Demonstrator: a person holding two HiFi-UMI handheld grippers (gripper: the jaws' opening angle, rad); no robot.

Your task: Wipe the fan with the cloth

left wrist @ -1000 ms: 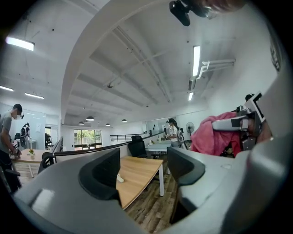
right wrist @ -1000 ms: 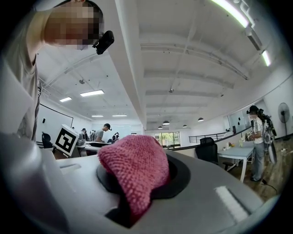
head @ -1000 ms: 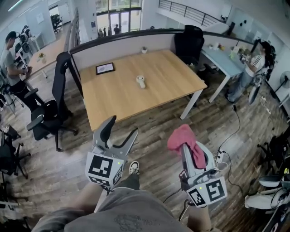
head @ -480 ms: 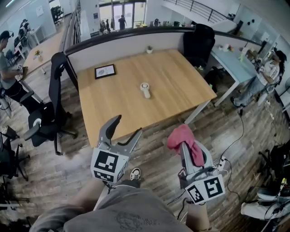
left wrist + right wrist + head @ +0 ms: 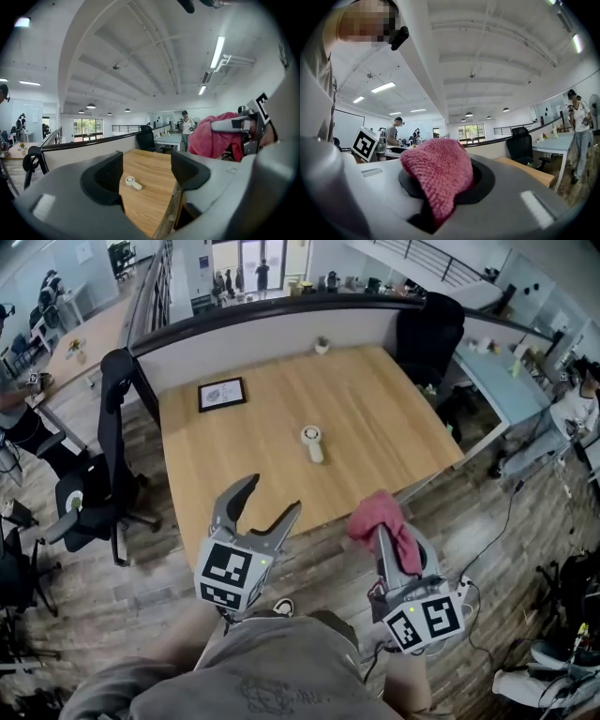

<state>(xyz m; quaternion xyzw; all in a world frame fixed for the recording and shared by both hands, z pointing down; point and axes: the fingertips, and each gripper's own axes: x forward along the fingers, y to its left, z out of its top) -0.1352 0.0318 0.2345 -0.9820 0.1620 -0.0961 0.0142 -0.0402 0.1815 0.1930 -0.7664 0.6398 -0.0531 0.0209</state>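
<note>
So the fan (image 5: 312,442) lies about mid-table (image 5: 375,418), well apart from everything else. A flat frame (image 5: 222,393) lies behind it and off to the left, and a little pot (image 5: 322,346) stands at the far edge, right by the partition (image 5: 281,329). One chair (image 5: 111,418) stands on the floor off the left side, another chair (image 5: 431,324) behind the far right corner, with a second table (image 5: 502,381) further right. My left tongs (image 5: 271,496) hang over the near edge, and my right tongs (image 5: 382,532) are beside them with the cloth (image 5: 373,514) in them.

Fingers (image 5: 104,180) apart — fan (image 5: 132,182) beyond
</note>
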